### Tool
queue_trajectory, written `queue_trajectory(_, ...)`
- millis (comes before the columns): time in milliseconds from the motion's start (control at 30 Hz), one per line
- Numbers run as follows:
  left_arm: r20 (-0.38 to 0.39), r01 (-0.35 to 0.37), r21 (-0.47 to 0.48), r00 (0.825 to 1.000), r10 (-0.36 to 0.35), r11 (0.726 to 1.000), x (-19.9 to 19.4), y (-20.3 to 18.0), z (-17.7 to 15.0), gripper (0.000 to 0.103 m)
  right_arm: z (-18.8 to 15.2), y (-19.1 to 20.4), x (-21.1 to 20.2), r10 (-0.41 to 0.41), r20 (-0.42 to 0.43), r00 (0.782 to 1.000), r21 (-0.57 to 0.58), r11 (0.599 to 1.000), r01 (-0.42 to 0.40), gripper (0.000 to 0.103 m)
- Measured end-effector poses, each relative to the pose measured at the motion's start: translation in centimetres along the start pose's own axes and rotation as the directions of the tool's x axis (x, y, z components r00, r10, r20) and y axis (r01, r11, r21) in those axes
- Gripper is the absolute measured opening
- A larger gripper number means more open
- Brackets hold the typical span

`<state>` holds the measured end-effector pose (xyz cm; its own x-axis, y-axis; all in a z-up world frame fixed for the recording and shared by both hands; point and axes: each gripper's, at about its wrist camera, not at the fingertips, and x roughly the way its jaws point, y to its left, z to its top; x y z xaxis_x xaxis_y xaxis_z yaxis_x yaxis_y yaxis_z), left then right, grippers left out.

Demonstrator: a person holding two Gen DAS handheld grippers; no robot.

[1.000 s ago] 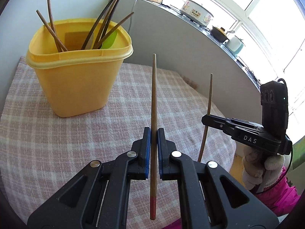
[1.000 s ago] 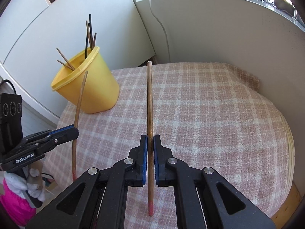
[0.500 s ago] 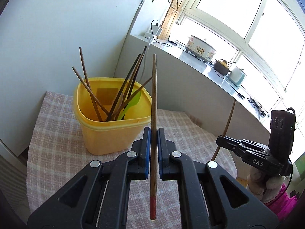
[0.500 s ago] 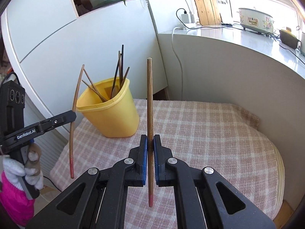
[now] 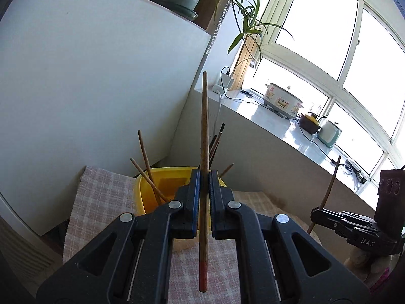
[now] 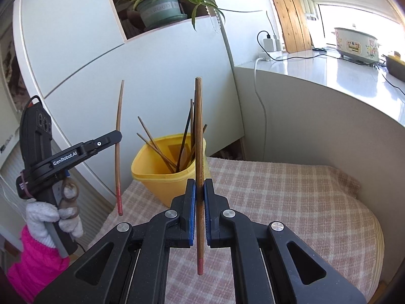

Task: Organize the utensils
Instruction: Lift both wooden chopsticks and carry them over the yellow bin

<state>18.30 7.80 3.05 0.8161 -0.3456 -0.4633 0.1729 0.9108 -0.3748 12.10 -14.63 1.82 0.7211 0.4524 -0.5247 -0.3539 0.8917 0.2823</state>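
Note:
My left gripper [image 5: 204, 177] is shut on a brown wooden chopstick [image 5: 204, 136] with a red end, held upright. My right gripper [image 6: 199, 186] is shut on a second such chopstick [image 6: 199, 131], also upright. A yellow plastic tub [image 6: 162, 177] stands at the table's far left corner and holds several chopsticks [image 6: 157, 147]. Both grippers are raised above the table, short of the tub [image 5: 149, 190]. Each gripper shows in the other's view: the left gripper [image 6: 117, 138] at the left, the right gripper [image 5: 316, 214] at the right.
A pink-and-white checked cloth [image 6: 291, 202] covers the table. A white cabinet [image 6: 126, 76] with a potted plant [image 6: 159, 10] stands behind the tub. A grey counter [image 6: 329, 76] at the right carries a cooker [image 6: 357, 44] and cables.
Both grippers have risen and tilted up with their chopsticks. The tub now sits lower in both views, and more of the cabinet and window shows.

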Motion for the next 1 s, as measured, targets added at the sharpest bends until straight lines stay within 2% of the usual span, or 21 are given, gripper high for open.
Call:
queue_trajectory(433,0.085,-0.056,-0.021,0.995,0.058,0.998,2.1,2.5,3.2,0.005,4.4,2.0,1.5,0.039,0.086,0.996,-0.018,0.999,-0.037,0.005)
queue_trajectory(800,0.087,-0.077,-0.017,0.993,0.079,0.997,4.2,3.4,3.9,0.005,7.1,3.0,3.3,0.061,0.121,0.991,-0.02,0.998,-0.059,0.005)
queue_trajectory(1000,0.076,-0.077,-0.023,0.994,0.079,0.997,4.8,4.1,3.5,0.005,7.9,3.4,4.2,0.029,0.159,0.987,-0.017,0.999,-0.027,0.005)
